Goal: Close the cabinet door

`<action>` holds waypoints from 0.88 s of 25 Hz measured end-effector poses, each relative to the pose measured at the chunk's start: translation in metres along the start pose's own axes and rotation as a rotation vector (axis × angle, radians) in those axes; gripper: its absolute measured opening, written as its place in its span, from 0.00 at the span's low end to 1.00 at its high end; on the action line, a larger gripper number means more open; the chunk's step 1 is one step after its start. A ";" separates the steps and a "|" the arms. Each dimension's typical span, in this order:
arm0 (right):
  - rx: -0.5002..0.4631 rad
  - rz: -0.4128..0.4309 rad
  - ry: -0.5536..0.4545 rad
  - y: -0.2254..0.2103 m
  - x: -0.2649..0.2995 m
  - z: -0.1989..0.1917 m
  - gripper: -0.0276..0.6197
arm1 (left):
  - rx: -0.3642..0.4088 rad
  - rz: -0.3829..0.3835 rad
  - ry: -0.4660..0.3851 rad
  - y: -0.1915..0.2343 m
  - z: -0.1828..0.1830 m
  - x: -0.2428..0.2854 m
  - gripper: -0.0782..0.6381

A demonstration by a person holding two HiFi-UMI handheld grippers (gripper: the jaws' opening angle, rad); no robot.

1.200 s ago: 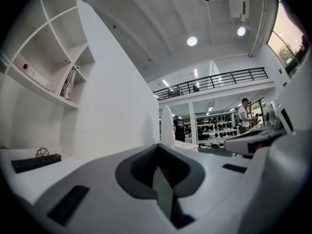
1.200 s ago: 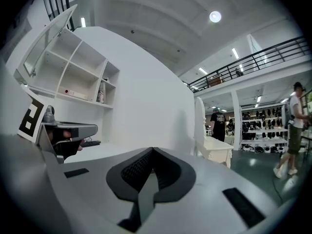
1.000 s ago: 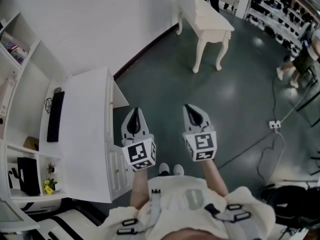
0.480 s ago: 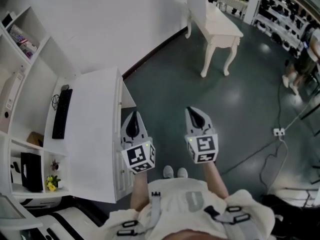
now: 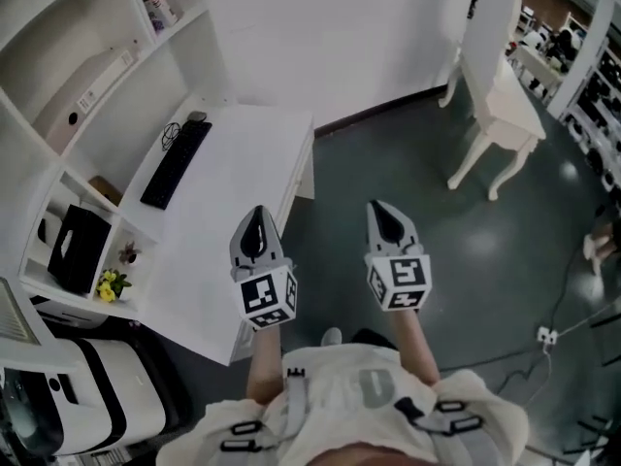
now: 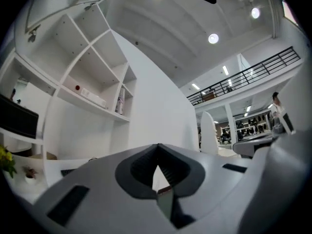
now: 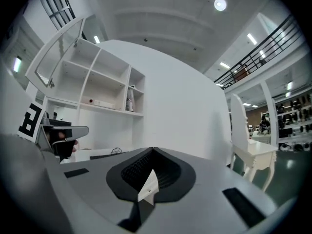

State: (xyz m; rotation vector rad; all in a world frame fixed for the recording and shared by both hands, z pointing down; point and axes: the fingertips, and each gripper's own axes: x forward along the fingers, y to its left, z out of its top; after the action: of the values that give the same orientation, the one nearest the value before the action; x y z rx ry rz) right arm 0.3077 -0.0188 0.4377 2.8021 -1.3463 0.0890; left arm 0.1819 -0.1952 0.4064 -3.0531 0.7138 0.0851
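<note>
1. Currently, the left gripper [image 5: 257, 219] and right gripper [image 5: 382, 214] are both clenched, with nothing between the jaws.
2. Left gripper hovers over the white desk's [image 5: 233, 192] front edge; right gripper is clear of the desk.
3. Cabinet door [image 7: 57, 48] stands open high above the desk, well apart from both grippers.

Both arms reach forward from the torso, side by side but apart. The left gripper [image 5: 257, 212] is held level with its nose pointing away from the body. Its jaws are closed tip to tip, with nothing between them (the left gripper view shows only a thin sliver of light behind the tips). The right gripper [image 5: 378, 205] lies roughly parallel to it, also level, its jaws pressed together and empty. The left marker cube [image 5: 268, 297] and the right marker cube [image 5: 399, 282] sit at the rear of each gripper. The left forearm [image 5: 264, 357] and the right forearm [image 5: 412, 343] run back bare; the hands are hidden under the cubes.
</note>
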 end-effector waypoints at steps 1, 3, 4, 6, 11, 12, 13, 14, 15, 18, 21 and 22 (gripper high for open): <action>-0.007 0.030 0.009 0.013 0.009 -0.002 0.05 | -0.016 0.041 0.003 0.018 -0.002 -0.007 0.12; -0.019 0.099 0.023 0.039 0.025 -0.004 0.05 | -0.033 0.138 0.017 0.055 -0.007 -0.024 0.12; -0.026 0.137 0.023 0.054 0.034 -0.003 0.05 | -0.027 0.190 0.026 0.073 -0.010 -0.032 0.12; -0.047 0.220 0.005 0.083 0.057 0.005 0.05 | -0.006 0.294 0.043 0.108 -0.013 -0.047 0.12; -0.072 0.439 -0.084 0.152 0.101 0.042 0.05 | 0.020 0.523 0.057 0.161 -0.006 -0.092 0.12; -0.078 0.479 -0.099 0.167 0.107 0.047 0.05 | 0.021 0.564 0.051 0.169 -0.002 -0.100 0.12; -0.082 0.518 -0.112 0.182 0.112 0.053 0.05 | 0.021 0.604 0.045 0.176 0.001 -0.107 0.12; -0.085 0.556 -0.120 0.196 0.116 0.057 0.05 | 0.022 0.643 0.041 0.182 0.004 -0.115 0.12; -0.086 0.592 -0.126 0.207 0.119 0.060 0.05 | 0.027 0.681 0.039 0.187 0.006 -0.122 0.12; -0.063 0.715 -0.144 0.236 0.128 0.064 0.05 | 0.046 0.791 0.030 0.197 0.014 -0.143 0.12; -0.034 0.839 -0.138 0.262 0.129 0.064 0.05 | 0.070 0.888 0.027 0.198 0.020 -0.158 0.12; -0.033 0.871 -0.134 0.269 0.130 0.063 0.05 | 0.073 0.917 0.026 0.197 0.021 -0.162 0.12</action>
State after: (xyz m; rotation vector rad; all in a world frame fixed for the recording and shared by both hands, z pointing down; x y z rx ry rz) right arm 0.1807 -0.2914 0.3842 2.0066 -2.4447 -0.1034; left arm -0.0511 -0.2994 0.3957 -2.3915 1.9690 0.0157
